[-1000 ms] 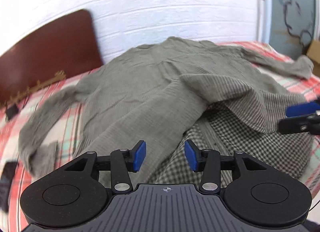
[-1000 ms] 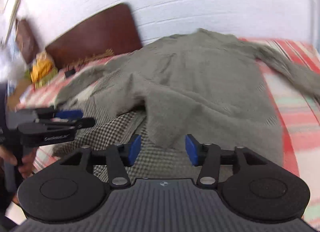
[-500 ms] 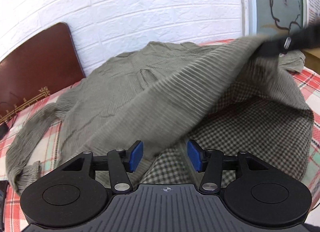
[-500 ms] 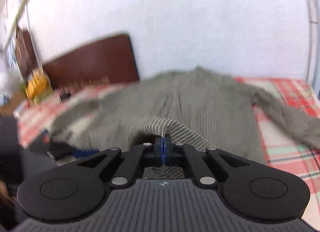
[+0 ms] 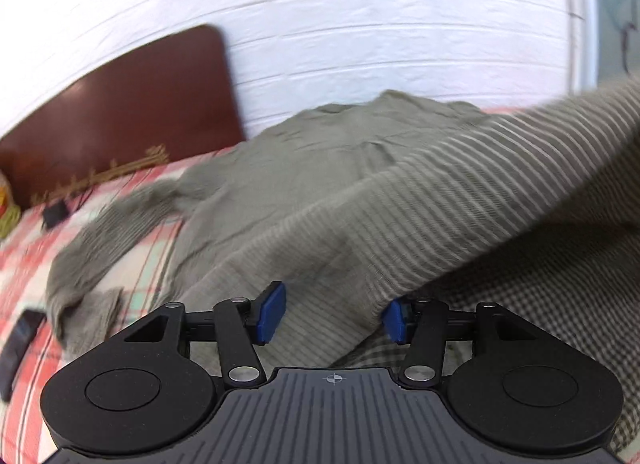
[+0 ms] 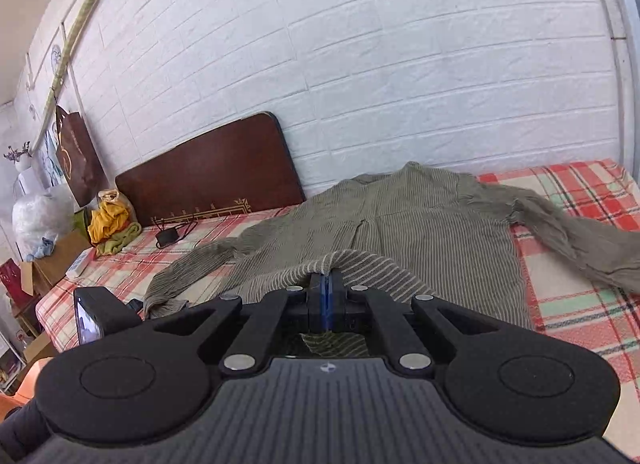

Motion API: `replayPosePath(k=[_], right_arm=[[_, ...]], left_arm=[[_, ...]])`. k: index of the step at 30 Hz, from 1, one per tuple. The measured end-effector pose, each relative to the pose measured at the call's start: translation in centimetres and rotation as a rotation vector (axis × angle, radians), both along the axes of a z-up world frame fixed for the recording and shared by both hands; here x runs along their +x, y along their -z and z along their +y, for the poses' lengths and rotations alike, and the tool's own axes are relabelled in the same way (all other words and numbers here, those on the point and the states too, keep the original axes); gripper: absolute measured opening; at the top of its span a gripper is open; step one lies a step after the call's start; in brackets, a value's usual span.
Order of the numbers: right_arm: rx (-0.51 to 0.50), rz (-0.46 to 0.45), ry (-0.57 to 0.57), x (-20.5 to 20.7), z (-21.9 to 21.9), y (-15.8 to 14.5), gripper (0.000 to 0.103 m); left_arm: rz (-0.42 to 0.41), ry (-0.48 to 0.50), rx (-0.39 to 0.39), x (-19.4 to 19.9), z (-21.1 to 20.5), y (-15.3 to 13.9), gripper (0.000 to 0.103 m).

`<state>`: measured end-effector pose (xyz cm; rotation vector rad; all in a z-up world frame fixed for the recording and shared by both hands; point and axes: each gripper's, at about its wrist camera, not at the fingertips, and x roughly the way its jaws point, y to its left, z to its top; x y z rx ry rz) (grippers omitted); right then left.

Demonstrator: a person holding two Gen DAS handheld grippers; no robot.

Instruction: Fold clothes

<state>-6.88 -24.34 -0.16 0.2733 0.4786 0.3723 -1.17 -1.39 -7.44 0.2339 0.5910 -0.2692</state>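
- Our grey-green striped shirt (image 6: 420, 224) lies spread on the bed, its near hem lifted.
- The right gripper (image 6: 325, 296) is clamped tight on that hem; the left gripper (image 5: 332, 318) is closing, hem fabric between its pads but not yet pinched.
- We should let the left pinch fully, then raise both corners level and taut.
- Underneath: a red plaid bedsheet (image 6: 580, 200), a dark wooden headboard (image 6: 208, 168), a white brick wall (image 6: 360, 64).
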Motion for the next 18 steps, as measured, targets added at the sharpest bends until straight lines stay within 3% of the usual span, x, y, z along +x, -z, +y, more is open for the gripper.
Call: replayPosePath(k=[1,3,5,13,18], right_arm=[[-0.001,0.005,-0.001,-0.1,0.0,0.1,0.001],[-0.004,0.016,-0.009,-0.1,0.1,0.4,0.001],[-0.019,0.027,-0.011,-0.1,0.4,0.7,0.001],[-0.024,0.040,-0.056,0.3,1.3,1.2,0.002],[-0.028,0.064,-0.092,0.5,2.2,1.7,0.004]], left_arm=[[0.004,-0.013,-0.014,0.0,0.5,-0.2,0.041],[0.021,-0.004,-0.069,-0.3,2.0,-1.2,0.010],[0.015,0.013,-0.113,-1.3,3.7,-2.6,0.002],[0.020,-0.001,-0.281,-4.3,10.5,-6.8,0.001],[0.080,-0.092,-0.248,-4.2,12.7,-4.8,0.005]])
